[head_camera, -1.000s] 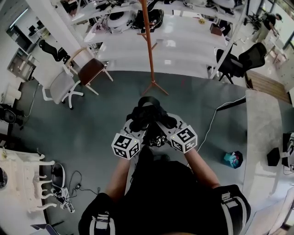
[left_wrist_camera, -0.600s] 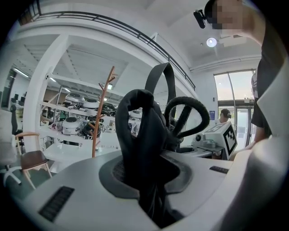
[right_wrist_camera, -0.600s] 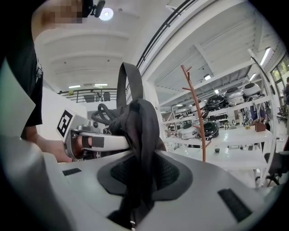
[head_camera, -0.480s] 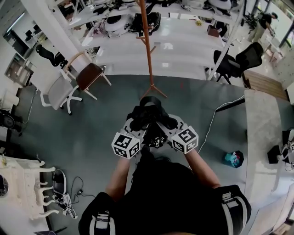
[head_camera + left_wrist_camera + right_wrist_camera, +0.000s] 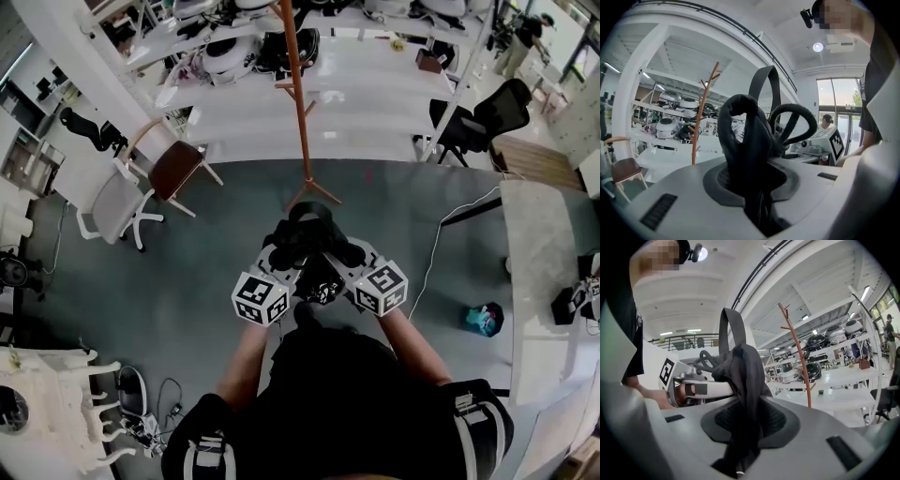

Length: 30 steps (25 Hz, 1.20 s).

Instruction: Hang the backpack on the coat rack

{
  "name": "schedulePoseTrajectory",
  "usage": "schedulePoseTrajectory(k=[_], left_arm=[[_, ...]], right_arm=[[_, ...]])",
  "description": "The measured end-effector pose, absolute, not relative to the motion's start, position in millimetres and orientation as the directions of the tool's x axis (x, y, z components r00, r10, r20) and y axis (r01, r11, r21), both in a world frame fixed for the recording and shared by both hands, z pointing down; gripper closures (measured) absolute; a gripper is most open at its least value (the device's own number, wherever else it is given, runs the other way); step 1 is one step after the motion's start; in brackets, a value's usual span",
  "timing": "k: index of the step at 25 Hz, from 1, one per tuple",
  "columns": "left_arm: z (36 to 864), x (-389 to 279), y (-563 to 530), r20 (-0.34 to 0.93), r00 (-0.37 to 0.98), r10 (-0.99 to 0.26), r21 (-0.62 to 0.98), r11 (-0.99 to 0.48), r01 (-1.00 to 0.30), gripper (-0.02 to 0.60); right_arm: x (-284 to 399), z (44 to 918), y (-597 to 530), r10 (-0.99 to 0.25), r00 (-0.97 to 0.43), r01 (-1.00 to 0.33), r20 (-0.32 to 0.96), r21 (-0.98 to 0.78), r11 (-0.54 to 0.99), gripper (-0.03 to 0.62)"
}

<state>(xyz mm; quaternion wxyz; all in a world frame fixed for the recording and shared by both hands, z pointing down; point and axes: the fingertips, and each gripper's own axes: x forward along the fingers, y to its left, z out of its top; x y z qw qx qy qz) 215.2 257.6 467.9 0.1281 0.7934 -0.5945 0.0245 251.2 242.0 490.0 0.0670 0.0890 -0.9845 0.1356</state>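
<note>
I had closed in on the coat rack (image 5: 298, 103): its foot lay nearer than a second before, so hanging was close. The left gripper (image 5: 279, 255) and right gripper (image 5: 343, 253) each pinched the backpack (image 5: 305, 232), just short of the rack. Its loop stood upright, and I judged its long axis vertical.

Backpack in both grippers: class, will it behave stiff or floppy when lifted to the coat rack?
Probably floppy: the backpack bunches and folds where the left gripper and right gripper pinch it. Its webbing loop stands upright unsupported, so it is likely stiffer, handy for a peg on the coat rack.
</note>
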Motion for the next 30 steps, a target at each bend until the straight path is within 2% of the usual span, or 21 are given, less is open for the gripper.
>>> schedulePoseTrajectory(k=[15, 30], left_arm=[[476, 112, 216, 0.193, 0.383, -0.903, 0.171, -0.354, -0.92, 0.489], [494, 46, 221, 0.199, 0.417, -0.887, 0.18, -0.385, -0.905, 0.489]], right_arm=[[149, 497, 203, -0.262, -0.95, -0.298, 0.168, -0.25, 0.921, 0.482], [85, 517, 211, -0.316, -0.933, -0.353, 0.174, -0.262, 0.898, 0.482]])
